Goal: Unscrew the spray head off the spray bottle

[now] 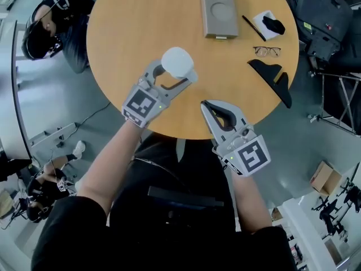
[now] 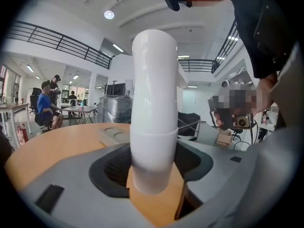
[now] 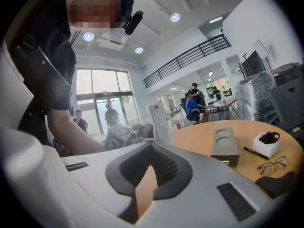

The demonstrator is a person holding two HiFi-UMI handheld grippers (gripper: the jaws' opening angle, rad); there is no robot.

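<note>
A white spray bottle (image 1: pixel 177 62) stands upright on the round wooden table (image 1: pixel 135 21), near its front left. My left gripper (image 1: pixel 176 72) is closed around the bottle's lower body; in the left gripper view the dark pads (image 2: pixel 114 167) hug the bottle (image 2: pixel 153 118) on both sides, and the spray head's nozzle points right. My right gripper (image 1: pixel 206 104) hovers over the table's front edge to the bottle's right, shut with nothing in it. The right gripper view shows its pads (image 3: pixel 164 167) pressed together and the bottle (image 3: pixel 159 120) further off.
A grey tray with two round recesses (image 1: pixel 219 9) lies at the table's far side. A white box with a black object (image 1: pixel 269 24), a pen (image 1: pixel 254 28), glasses (image 1: pixel 267 51) and a black stand (image 1: pixel 273 75) sit at the right. A person (image 1: pixel 53 16) sits beyond the left edge.
</note>
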